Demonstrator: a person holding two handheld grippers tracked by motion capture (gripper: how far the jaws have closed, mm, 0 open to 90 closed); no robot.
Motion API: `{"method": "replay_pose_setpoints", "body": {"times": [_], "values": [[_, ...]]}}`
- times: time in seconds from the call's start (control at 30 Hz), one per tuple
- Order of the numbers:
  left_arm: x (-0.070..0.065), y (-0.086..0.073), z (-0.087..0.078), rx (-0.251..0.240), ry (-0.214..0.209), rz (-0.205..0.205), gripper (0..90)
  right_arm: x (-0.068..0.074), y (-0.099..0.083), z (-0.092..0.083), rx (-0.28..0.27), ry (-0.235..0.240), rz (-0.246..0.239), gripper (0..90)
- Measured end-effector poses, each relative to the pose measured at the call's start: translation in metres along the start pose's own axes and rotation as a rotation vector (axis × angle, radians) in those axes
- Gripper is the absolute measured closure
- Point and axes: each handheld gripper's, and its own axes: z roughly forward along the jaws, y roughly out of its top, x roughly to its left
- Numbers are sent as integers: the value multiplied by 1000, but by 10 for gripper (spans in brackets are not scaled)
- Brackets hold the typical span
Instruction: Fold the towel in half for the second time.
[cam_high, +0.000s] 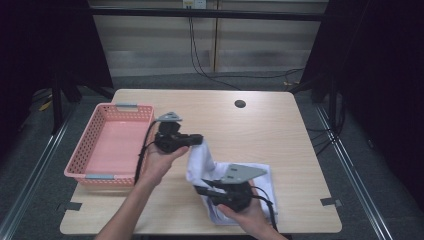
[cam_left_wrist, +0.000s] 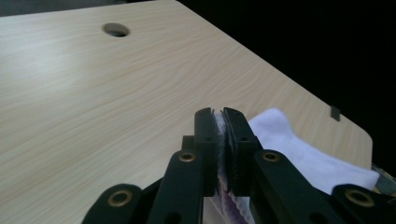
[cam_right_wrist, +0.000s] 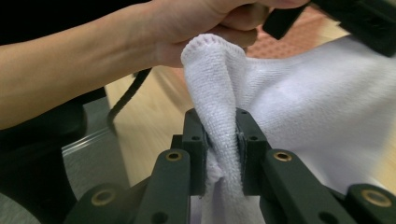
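The towel (cam_high: 210, 165) is plain white with a looped terry texture. Left of it, the basket (cam_high: 125, 111) is pink with grey handles. The tabletop (cam_high: 280, 135) is pale wood grain
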Motion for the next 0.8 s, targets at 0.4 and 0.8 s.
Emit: {"method": "replay_pose_setpoints", "body": {"times": [0.4, 0.8], "values": [[-66, 5, 141, 175, -97, 90, 843, -33, -87, -94, 76, -202, 169, 746], [-78, 8, 145, 100, -147, 105, 435, -59, -80, -141, 81, -348, 204, 332]]}}
